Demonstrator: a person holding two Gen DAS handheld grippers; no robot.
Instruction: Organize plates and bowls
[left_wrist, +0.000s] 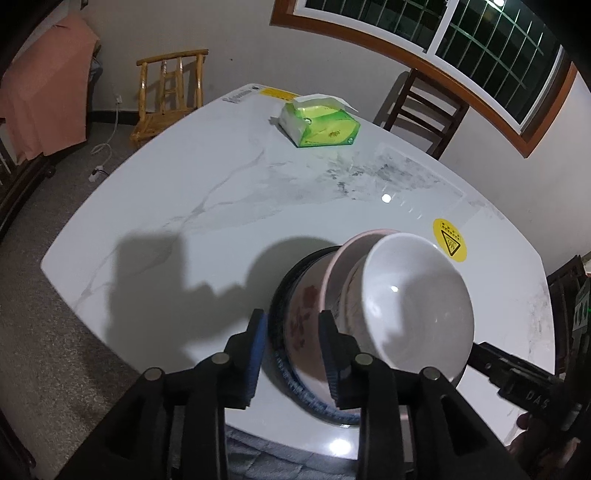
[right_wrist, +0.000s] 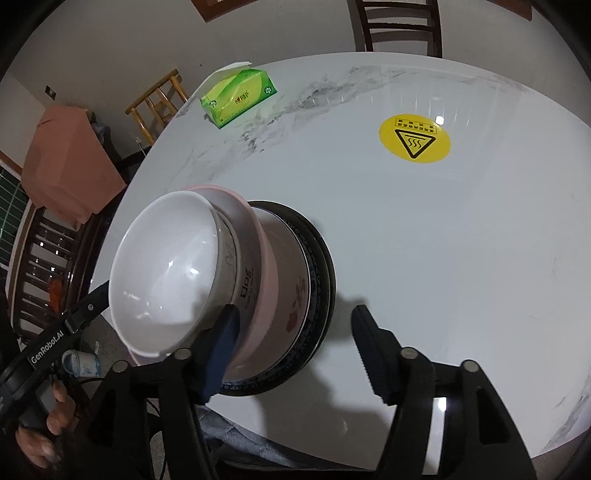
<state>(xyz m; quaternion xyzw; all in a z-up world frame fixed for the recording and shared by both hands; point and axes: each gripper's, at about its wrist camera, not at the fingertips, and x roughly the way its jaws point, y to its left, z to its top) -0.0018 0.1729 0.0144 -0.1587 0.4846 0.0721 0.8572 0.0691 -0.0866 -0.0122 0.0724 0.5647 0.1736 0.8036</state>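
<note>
A stack of dishes stands near the front edge of the white marble table (left_wrist: 184, 221). From the bottom: a dark blue-rimmed plate (left_wrist: 282, 365) (right_wrist: 317, 266), a floral bowl (left_wrist: 303, 314) (right_wrist: 291, 295), a pink bowl (left_wrist: 332, 273) (right_wrist: 258, 258), and a white bowl (left_wrist: 413, 299) (right_wrist: 166, 273) on top. My left gripper (left_wrist: 291, 332) is open, its fingers on either side of the stack's left rim. My right gripper (right_wrist: 295, 332) is open wide, its fingers straddling the stack's lower right side.
A green tissue pack (left_wrist: 319, 125) (right_wrist: 238, 98) lies at the table's far side. A round yellow hot-surface sticker (left_wrist: 448, 240) (right_wrist: 414, 138) is on the tabletop. Wooden chairs (left_wrist: 170, 92) (right_wrist: 399, 26) stand beyond the table.
</note>
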